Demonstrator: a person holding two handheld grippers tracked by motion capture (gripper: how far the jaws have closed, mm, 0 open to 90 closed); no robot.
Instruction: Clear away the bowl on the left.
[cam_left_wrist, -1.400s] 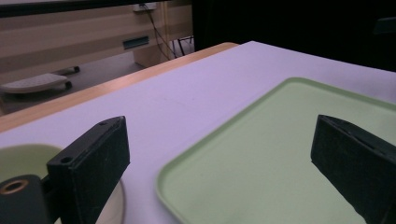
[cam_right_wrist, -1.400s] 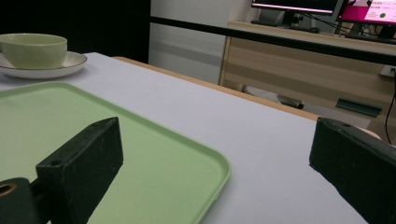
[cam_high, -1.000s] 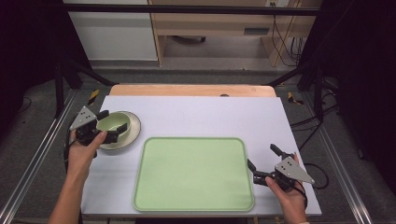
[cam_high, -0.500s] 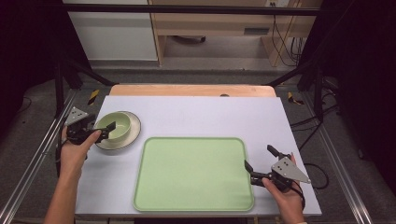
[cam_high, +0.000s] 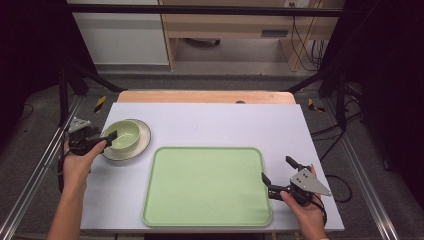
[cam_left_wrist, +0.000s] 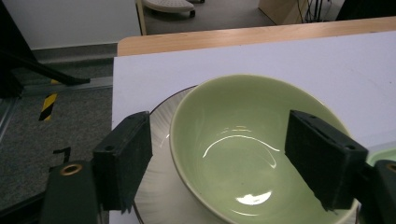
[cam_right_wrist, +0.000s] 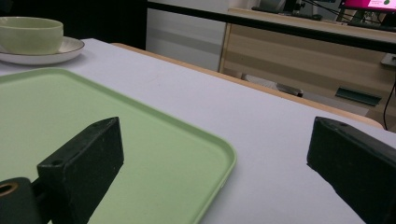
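Note:
A pale green bowl (cam_high: 122, 134) stands on a white plate (cam_high: 143, 145) at the table's left. My left gripper (cam_high: 106, 139) is open just left of the bowl, pointing at it. In the left gripper view the bowl (cam_left_wrist: 243, 154) shows between the spread jaws, with the left jaw over the plate (cam_left_wrist: 159, 186). A big light green tray (cam_high: 207, 185) lies empty at the front middle. My right gripper (cam_high: 276, 169) is open at the tray's right edge. In the right gripper view its left jaw is above the tray (cam_right_wrist: 56, 102) and its right jaw above the bare table.
The white tabletop (cam_high: 225, 125) ends at a wooden strip (cam_high: 200, 96) along the far side. Metal frame rails (cam_high: 45, 165) run along both sides, and cables (cam_high: 345, 180) lie on the floor to the right. The bowl (cam_right_wrist: 30, 33) is far off in the right gripper view.
My left gripper has drawn back to the left, away from the bowl. The bowl and plate stay in place. The right gripper has barely shifted.

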